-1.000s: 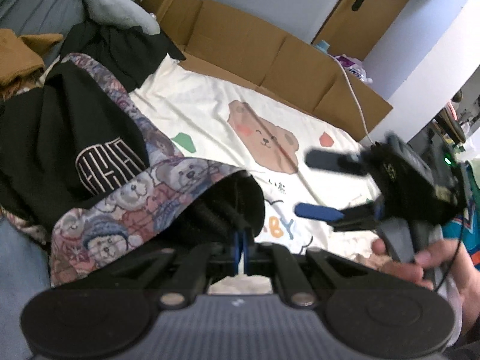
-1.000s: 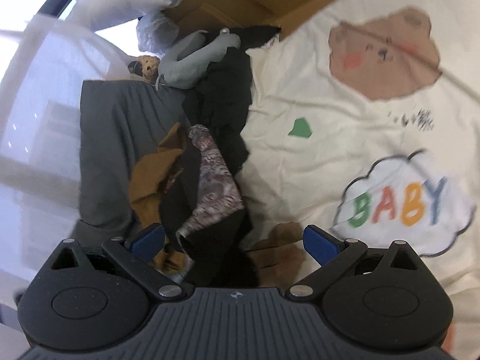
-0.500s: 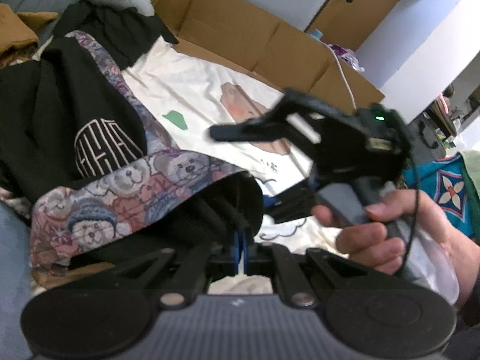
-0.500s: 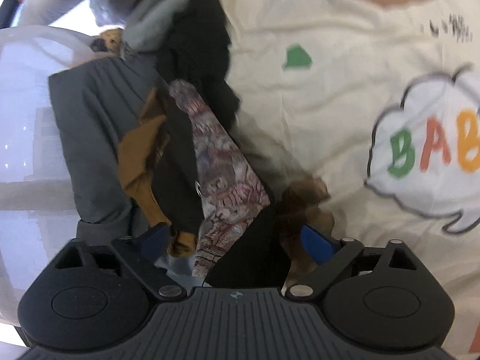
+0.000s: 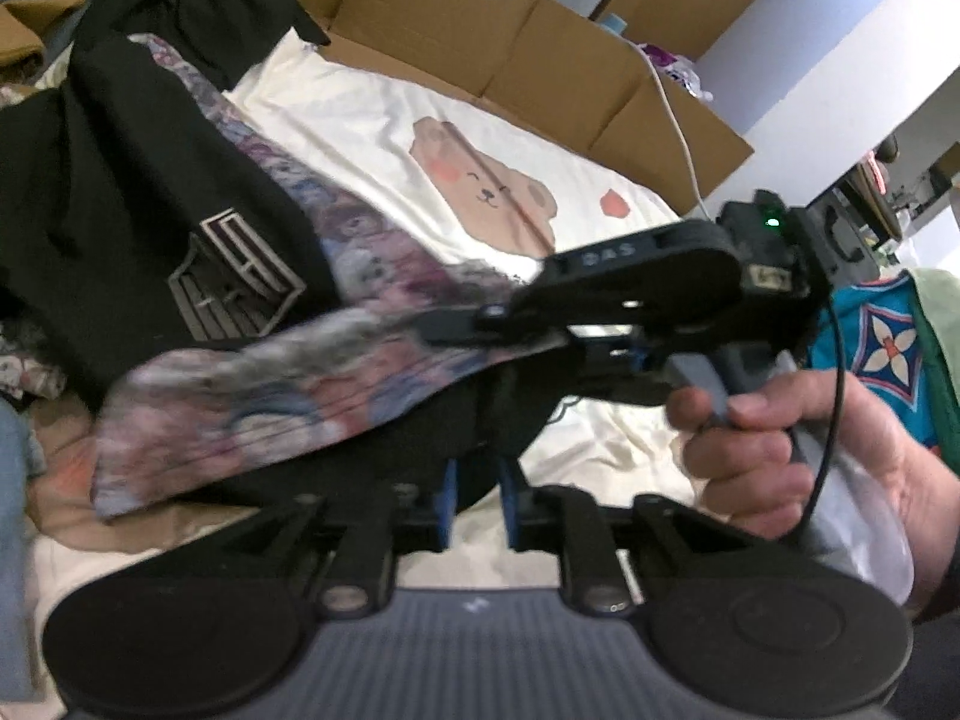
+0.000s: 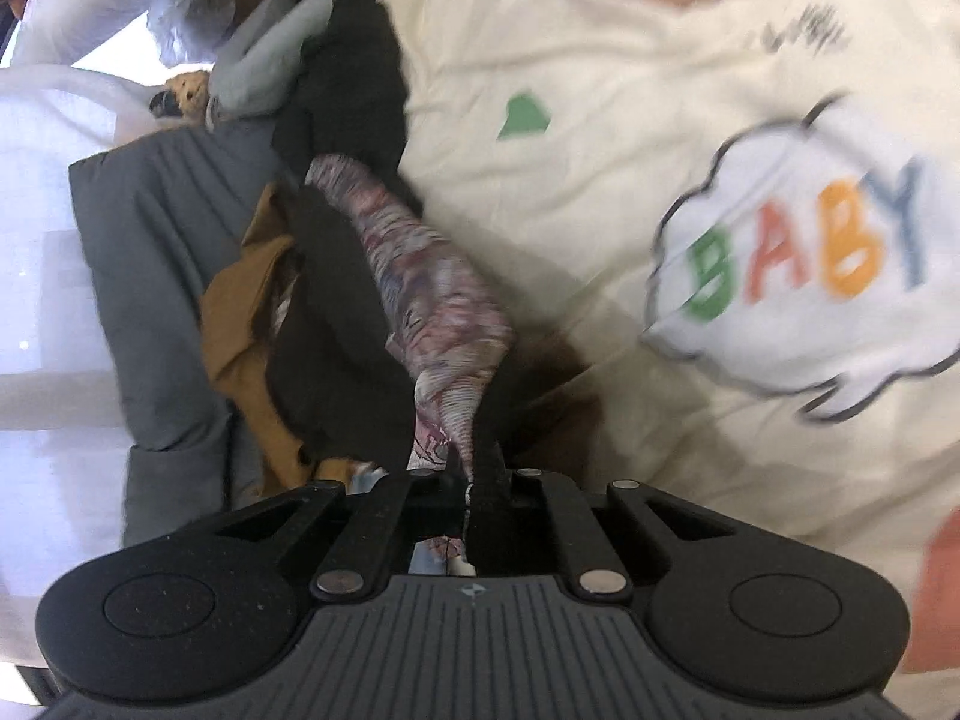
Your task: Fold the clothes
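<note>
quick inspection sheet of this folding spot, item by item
surface: cream bear-print sheet with a BABY cloud.
job's things: black garment with bear-print lining, lifted off the sheet.
clutter: brown garment, grey clothes, teal patterned cloth.
grippers: left claw opening, black fabric between its pads; right claw shut on the lining's edge.
cables: white cable; black cord at the hand.
surroundings: cardboard boxes, white wall.
</note>
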Tool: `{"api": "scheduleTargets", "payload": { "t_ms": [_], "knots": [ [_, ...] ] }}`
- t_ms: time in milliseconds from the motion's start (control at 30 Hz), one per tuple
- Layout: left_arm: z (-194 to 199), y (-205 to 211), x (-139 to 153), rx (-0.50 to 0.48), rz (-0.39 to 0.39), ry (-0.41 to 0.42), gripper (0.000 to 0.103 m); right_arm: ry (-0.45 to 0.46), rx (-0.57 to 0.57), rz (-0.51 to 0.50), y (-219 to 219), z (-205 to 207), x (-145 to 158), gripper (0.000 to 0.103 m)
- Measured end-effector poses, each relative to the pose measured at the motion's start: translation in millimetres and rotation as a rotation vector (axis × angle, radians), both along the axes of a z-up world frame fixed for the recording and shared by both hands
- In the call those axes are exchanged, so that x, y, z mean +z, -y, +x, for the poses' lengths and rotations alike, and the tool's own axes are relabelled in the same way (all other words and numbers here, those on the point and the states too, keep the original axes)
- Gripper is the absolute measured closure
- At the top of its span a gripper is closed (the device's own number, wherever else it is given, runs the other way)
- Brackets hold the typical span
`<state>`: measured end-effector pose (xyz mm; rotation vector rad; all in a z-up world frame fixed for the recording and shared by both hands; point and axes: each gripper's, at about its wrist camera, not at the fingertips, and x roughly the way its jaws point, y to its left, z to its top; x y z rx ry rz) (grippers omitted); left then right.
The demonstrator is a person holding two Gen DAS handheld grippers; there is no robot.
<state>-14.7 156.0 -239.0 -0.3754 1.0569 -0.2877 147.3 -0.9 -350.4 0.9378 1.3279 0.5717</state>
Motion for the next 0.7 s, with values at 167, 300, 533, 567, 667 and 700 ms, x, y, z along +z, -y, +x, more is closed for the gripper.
{"api": "scheduleTargets", "payload": {
  "t_ms": [167,300,533,567,667,700],
  "knots": [
    [-6.4,-11.9,2.0,0.050,0.023,0.000,0.059,0.041,-0.058,-0.100,36.2,1.3,12.0,0.102],
    [-6.1,-23.9,2.9,0.094,0.060,0.000,0.053,0.062,-0.110,-0.175,65.2,2.7,20.9,0.102],
    [-8.1,-51.5,8.6,0.198,0.123,-0.005,0.033,0.057,-0.224,-0.311,118.9,-2.7,33.8,0.102],
    [-7.7,-54.9,9.2,0.210,0.132,-0.005,0.030,0.054,-0.237,-0.328,127.1,-4.9,35.3,0.102],
    [-6.2,-63.3,10.0,0.247,0.154,-0.011,0.027,0.045,-0.271,-0.381,148.1,-11.6,41.4,0.102],
    [-6.6,-67.3,10.5,0.259,0.158,-0.015,0.026,0.046,-0.284,-0.397,155.3,-13.9,44.4,0.102]
  ]
}}
